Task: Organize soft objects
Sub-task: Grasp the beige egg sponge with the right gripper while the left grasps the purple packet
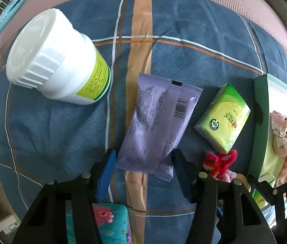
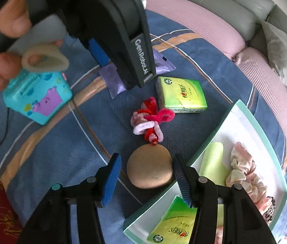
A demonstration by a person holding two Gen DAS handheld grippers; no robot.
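A purple pouch [image 1: 153,126] lies flat on the blue plaid blanket. My left gripper [image 1: 144,158] points straight down over its near end, and both pads touch the pouch's edges. From the right wrist view the left gripper [image 2: 123,73] covers most of the pouch [image 2: 113,81]. My right gripper [image 2: 146,162] stands open around a brown round puff [image 2: 149,172] without touching it. A green tissue pack [image 2: 182,93] and a red-and-pink fuzzy twist [image 2: 149,122] lie between them. The green-rimmed tray [image 2: 243,111] holds a pink scrunchie [image 2: 243,168] and another green tissue pack [image 2: 174,223].
A white bottle [image 1: 58,61] lies on its side at the left. A teal toy box [image 2: 37,99] sits near the person's hand [image 2: 7,24] that holds the left gripper. The pink mattress [image 2: 214,28] runs behind the blanket, with a grey cushion [image 2: 281,61] at the far right.
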